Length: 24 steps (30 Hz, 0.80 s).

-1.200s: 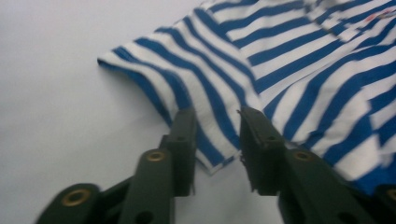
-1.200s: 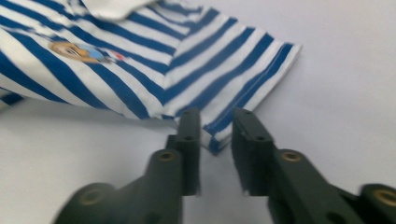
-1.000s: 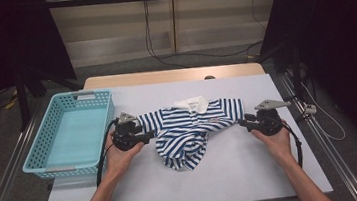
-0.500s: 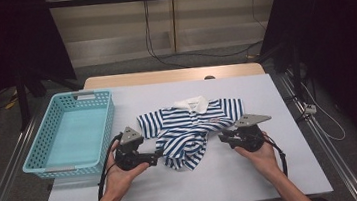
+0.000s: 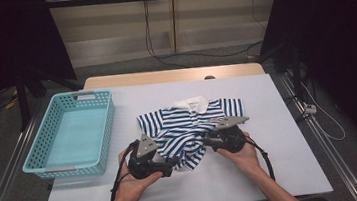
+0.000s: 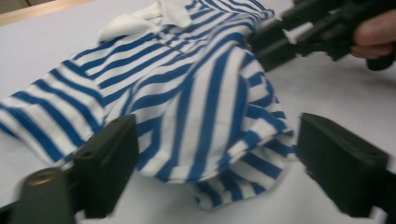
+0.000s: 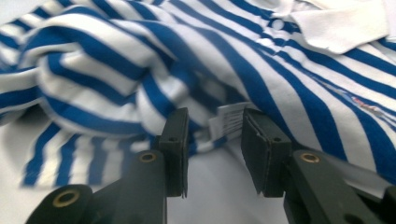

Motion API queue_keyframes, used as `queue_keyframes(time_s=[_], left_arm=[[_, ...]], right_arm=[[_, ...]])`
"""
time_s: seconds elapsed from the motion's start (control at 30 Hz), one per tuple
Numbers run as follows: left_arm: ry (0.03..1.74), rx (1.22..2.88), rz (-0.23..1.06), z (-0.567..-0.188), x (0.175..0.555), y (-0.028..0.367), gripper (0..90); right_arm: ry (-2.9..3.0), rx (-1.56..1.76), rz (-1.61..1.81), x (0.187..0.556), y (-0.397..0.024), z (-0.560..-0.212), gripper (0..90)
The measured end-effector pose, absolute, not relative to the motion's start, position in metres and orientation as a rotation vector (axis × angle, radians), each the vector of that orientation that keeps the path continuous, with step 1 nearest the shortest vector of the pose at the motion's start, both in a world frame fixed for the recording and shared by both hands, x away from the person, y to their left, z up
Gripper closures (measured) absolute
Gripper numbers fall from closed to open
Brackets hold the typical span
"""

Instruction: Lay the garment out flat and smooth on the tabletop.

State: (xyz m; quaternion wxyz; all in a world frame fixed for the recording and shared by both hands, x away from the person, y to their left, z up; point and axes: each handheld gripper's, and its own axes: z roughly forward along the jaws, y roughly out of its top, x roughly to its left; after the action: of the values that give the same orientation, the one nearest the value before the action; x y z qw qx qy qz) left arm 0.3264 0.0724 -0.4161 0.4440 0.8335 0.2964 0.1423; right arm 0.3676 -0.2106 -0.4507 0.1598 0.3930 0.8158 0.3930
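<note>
Mid-table lies the shirt (image 5: 189,129), crumpled, right of the basket (image 5: 70,137). L gripper (image 6: 215,158) has just been closing a bit, jaws wide, hem between, untouched. R gripper (image 7: 212,144) has just been opening, jaws apart at shirt's edge, label between, no grip.

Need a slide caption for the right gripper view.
Right gripper, jaws apart, closing in on the striped shirt's hem and white label.
</note>
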Motion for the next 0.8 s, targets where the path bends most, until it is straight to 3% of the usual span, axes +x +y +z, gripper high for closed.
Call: queue_keyframes(time_s=[0.07, 0.13, 0.23, 0.33, 0.47, 0.8], left_arm=[[0.711, 2.068, 0.330, -0.418, 0.325, 0.064, 31.7], [0.670, 2.109, 0.339, -0.421, 0.324, 0.056, 35.7], [0.639, 2.146, 0.346, -0.425, 0.327, 0.048, 45.0], [0.642, 2.169, 0.342, -0.431, 0.329, 0.043, 58.6], [0.651, 2.154, 0.297, -0.432, 0.334, 0.050, 78.1], [0.753, 2.048, 0.230, -0.419, 0.346, 0.086, 84.5]], right_arm=[[2.334, 1.123, 1.115, 0.372, -0.208, -0.454, 63.1], [2.326, 1.129, 1.112, 0.375, -0.205, -0.456, 64.0], [2.319, 1.138, 1.078, 0.376, -0.201, -0.459, 72.8], [2.314, 1.149, 1.078, 0.375, -0.204, -0.458, 88.3], [2.308, 1.157, 1.079, 0.370, -0.207, -0.456, 90.0], [2.283, 1.156, 1.107, 0.347, -0.238, -0.438, 90.0]])
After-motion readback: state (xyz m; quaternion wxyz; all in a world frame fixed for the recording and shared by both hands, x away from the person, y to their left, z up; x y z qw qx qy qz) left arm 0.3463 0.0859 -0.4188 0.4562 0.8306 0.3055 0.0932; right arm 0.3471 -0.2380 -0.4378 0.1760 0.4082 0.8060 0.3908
